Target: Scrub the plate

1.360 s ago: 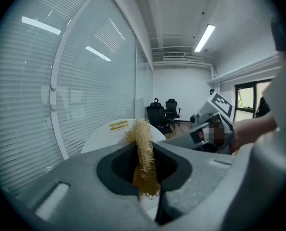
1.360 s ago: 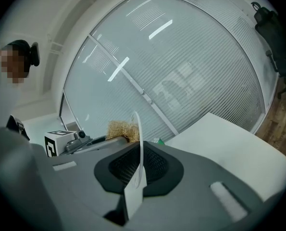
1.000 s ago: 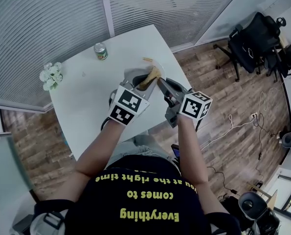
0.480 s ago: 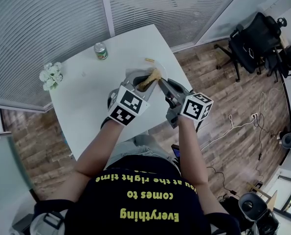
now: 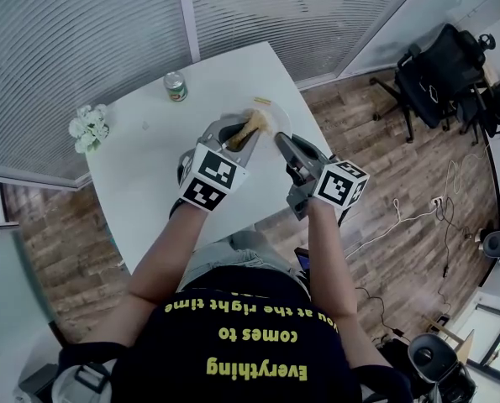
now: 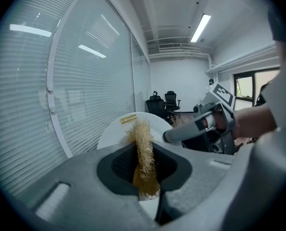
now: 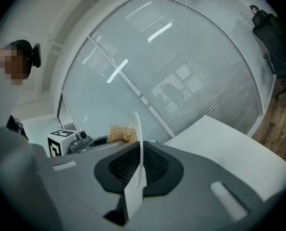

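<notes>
Nudged leftward over the table (image 5: 144, 162), our left gripper (image 5: 237, 134) clamps a loofah scrubber (image 6: 143, 150) against the white plate (image 6: 115, 130), which our right gripper (image 7: 134, 179) pinches by its rim.

Reaches both bare forearms (image 5: 170, 250) forward, side by side. Clamps the left gripper (image 5: 237, 138) — tipped somewhat downward — on a straw-coloured scrubber (image 6: 143, 146). Pinches the thin rim of the plate (image 7: 137, 141) in the right gripper (image 5: 281, 142) (jaws almost together, pointing about level), just beside the left one.
</notes>
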Demonstrator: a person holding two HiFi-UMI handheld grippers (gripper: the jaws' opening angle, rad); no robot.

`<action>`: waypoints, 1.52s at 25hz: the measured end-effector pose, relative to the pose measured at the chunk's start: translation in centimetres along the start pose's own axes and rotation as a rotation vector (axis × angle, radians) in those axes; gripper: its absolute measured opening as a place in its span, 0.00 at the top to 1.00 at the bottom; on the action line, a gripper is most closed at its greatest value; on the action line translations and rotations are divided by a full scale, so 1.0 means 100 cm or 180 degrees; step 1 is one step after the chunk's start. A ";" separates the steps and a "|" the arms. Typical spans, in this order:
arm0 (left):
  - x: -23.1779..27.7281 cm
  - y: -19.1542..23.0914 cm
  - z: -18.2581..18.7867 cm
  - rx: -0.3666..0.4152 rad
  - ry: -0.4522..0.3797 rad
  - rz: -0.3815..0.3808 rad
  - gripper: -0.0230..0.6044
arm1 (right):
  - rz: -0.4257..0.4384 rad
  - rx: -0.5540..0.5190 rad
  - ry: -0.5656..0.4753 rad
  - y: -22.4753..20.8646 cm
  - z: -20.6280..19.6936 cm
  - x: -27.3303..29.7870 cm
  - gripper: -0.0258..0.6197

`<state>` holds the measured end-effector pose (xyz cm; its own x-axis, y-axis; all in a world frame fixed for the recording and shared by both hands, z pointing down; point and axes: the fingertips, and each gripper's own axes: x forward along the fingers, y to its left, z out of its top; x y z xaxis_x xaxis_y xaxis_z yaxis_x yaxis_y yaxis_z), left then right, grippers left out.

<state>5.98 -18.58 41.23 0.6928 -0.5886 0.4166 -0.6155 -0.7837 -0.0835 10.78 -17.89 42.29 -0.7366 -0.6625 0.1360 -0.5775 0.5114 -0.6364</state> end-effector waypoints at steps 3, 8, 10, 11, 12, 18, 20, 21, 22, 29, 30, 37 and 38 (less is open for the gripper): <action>0.001 0.007 0.000 -0.0056 0.0015 0.0079 0.88 | -0.0011 0.0023 -0.0044 -0.005 0.004 -0.006 0.94; -0.004 0.024 -0.006 -0.0085 0.0042 0.0197 0.88 | -0.0038 0.0058 -0.0106 -0.008 0.007 -0.008 0.94; -0.007 0.030 -0.009 -0.0083 0.0060 0.0258 0.88 | -0.0059 0.0057 -0.0113 -0.009 0.008 -0.009 0.94; -0.008 0.033 -0.010 -0.0086 0.0065 0.0286 0.88 | -0.0069 0.0058 -0.0118 -0.010 0.008 -0.010 0.94; -0.010 0.037 -0.011 -0.0094 0.0067 0.0310 0.88 | -0.0081 0.0060 -0.0123 -0.011 0.009 -0.011 0.94; -0.017 0.051 -0.018 -0.0150 0.0075 0.0402 0.88 | -0.0129 0.0032 -0.0179 -0.013 0.011 -0.013 0.94; -0.016 0.050 -0.018 -0.0150 0.0087 0.0399 0.88 | -0.0132 0.0028 -0.0213 -0.014 0.013 -0.013 0.94; -0.015 0.049 -0.018 -0.0147 0.0093 0.0395 0.88 | -0.0133 0.0033 -0.0227 -0.014 0.013 -0.013 0.94; -0.015 0.048 -0.018 -0.0142 0.0099 0.0392 0.88 | -0.0135 0.0037 -0.0235 -0.014 0.014 -0.013 0.94; -0.012 0.040 -0.017 -0.0077 0.0120 0.0345 0.88 | -0.0160 -0.0012 -0.0254 -0.011 0.014 -0.014 0.94; -0.011 0.038 -0.016 -0.0060 0.0122 0.0333 0.88 | -0.0167 -0.0026 -0.0260 -0.011 0.015 -0.014 0.94; -0.003 0.018 -0.009 0.0029 0.0118 0.0194 0.88 | -0.0161 -0.0064 -0.0241 -0.005 0.014 -0.013 0.94; -0.002 0.016 -0.008 0.0039 0.0112 0.0170 0.88 | -0.0160 -0.0062 -0.0236 -0.005 0.013 -0.012 0.94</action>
<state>4.55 -19.52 41.76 0.6453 -0.6224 0.4429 -0.6465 -0.7538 -0.1174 12.42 -18.08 41.42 -0.6787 -0.7260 0.1103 -0.6205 0.4866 -0.6151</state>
